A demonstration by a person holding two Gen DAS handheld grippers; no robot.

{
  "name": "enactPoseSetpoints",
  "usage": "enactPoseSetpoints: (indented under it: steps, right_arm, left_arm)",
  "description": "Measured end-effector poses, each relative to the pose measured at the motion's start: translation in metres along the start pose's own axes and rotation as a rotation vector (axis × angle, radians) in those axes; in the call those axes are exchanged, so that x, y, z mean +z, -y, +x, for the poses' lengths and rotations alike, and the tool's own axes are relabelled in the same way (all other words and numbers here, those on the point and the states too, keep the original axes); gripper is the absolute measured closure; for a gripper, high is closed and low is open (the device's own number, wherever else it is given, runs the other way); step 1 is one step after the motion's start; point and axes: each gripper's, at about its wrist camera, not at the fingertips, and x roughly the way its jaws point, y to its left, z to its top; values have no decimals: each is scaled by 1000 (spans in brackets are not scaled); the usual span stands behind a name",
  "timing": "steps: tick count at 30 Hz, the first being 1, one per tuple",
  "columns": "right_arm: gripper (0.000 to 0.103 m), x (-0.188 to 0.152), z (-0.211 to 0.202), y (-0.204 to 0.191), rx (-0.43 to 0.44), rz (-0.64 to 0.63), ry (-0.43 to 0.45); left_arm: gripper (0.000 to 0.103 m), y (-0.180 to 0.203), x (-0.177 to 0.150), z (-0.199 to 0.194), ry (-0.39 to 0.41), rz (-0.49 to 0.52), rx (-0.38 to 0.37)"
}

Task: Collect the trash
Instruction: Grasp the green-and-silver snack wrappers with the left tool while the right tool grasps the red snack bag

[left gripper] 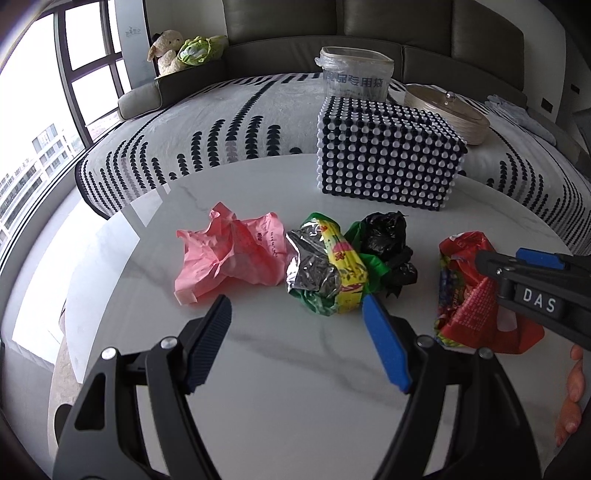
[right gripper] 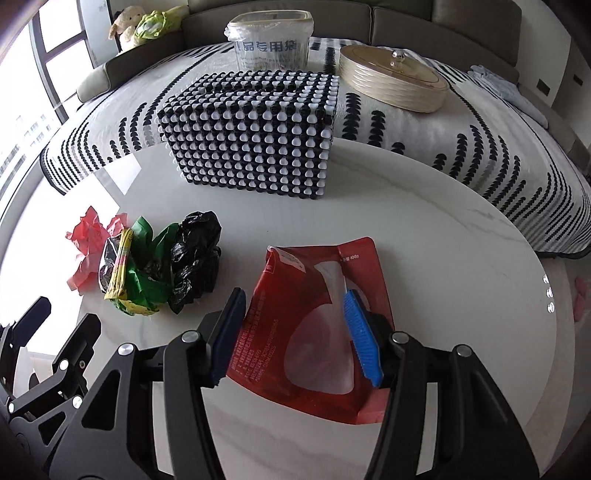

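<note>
Lying on the tabletop: four pieces of trash in a loose row on a white marbled tabletop with a curved far edge.
Trash, left to right: crumpled pink paper, a green and yellow foil wrapper touching it, a black plastic bag pressed against the wrapper, and a red pouch set apart to the right.
Left gripper: the left gripper hangs with its jaws wide and nothing between them, just short of the wrapper and the pink paper.
Right gripper: the right gripper has its jaws on either side of the red pouch; whether the pads press on it I cannot tell.
Open room: bare tabletop lies in front of the trash and to the right of the red pouch, out to the round edge.
Edges: the pink paper lies nearest the left rim; a beaded black and white box stands at the far edge, behind the trash.
Only in the left view: a hand at the right border, and the red pouch looking crumpled.
Only in the right view: the pouch's flat face with its clear window.
Beyond the tabletop: a patterned rug, a bag-lined bin, a lidded cream dish, a grey sofa with soft toys.
</note>
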Motion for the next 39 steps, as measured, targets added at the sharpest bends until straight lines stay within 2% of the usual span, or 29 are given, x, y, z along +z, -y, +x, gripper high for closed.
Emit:
enactPoseSetpoints:
  steps: [3,5,6,9,11,17,26,35,39]
  right_arm:
    - [50,-5,-4,-1,-8,-17,-5]
    - [62,-11,0,0,-17,-26,-35]
    - [63,-15,4,1,-15,-24,-53]
    - [72,-22,3,1,-31,-44,-29]
    - [82,-23,-1,0,-31,-48,-14]
    - [88,-18,-5,9,-26,-41,7]
    - [89,-17,-9,16,-22,-37,15]
    - [90,-18,-11,13,-15,-43,22]
    - [91,-17,-14,12,-14,-48,30]
  left_arm:
    - [29,0,-1,1,-3,-1,-5]
    - [29,0,-1,2,-8,-2,-10]
    - [29,1,-1,3,-10,-1,-11]
    - [29,1,0,5,-10,1,-11]
    - [29,2,2,8,-8,1,-12]
    - [29,9,11,22,-10,13,-21]
    - [29,17,12,45,-45,30,-50]
    - [64,18,10,43,-55,26,-168]
    - [69,16,6,38,-54,12,-197]
